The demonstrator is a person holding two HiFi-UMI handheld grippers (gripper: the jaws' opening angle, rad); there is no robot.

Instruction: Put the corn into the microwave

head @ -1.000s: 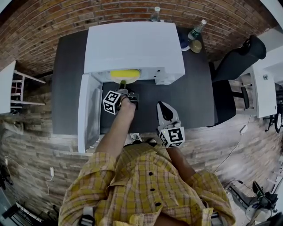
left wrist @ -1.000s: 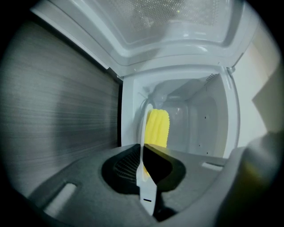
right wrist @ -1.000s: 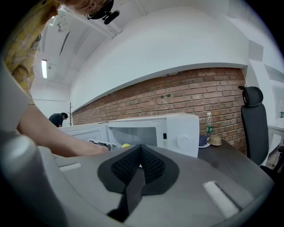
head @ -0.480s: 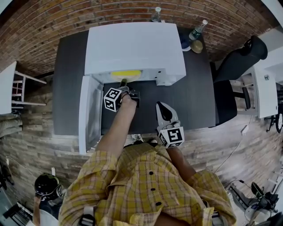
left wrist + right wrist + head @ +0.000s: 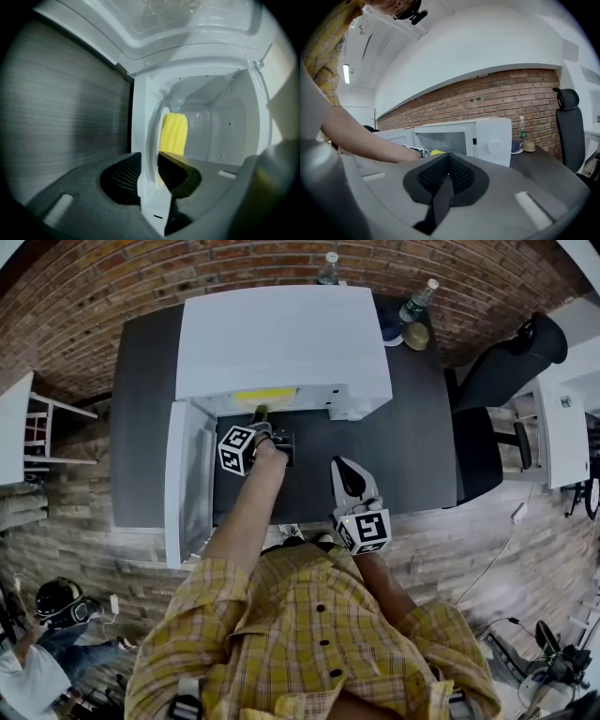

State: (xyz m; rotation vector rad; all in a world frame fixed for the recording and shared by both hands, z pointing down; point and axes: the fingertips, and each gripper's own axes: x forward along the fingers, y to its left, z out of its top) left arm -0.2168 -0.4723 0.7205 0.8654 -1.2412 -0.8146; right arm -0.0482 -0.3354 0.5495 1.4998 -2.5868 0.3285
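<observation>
The yellow corn [image 5: 174,133] lies inside the white microwave [image 5: 281,334], whose door [image 5: 187,479] hangs open to the left. From the head view only a yellow strip of corn [image 5: 265,395] shows under the microwave's top edge. My left gripper [image 5: 262,421] reaches into the opening. Its jaws are opening, and a gap shows between them [image 5: 152,176] with the corn just past the tips, not pressed. My right gripper [image 5: 348,476] rests over the dark table, shut and empty [image 5: 447,176], looking at the microwave [image 5: 487,140].
Two bottles [image 5: 330,268] [image 5: 417,304] and a small tan bowl [image 5: 415,337] stand at the table's back right. A black office chair [image 5: 497,399] is to the right, a white shelf [image 5: 19,418] to the left. Another person [image 5: 52,615] is on the floor, lower left.
The corn has gone deeper into the microwave, so less yellow shows. The left gripper edged toward the opening. A person on the floor at lower left has come into view and moved.
</observation>
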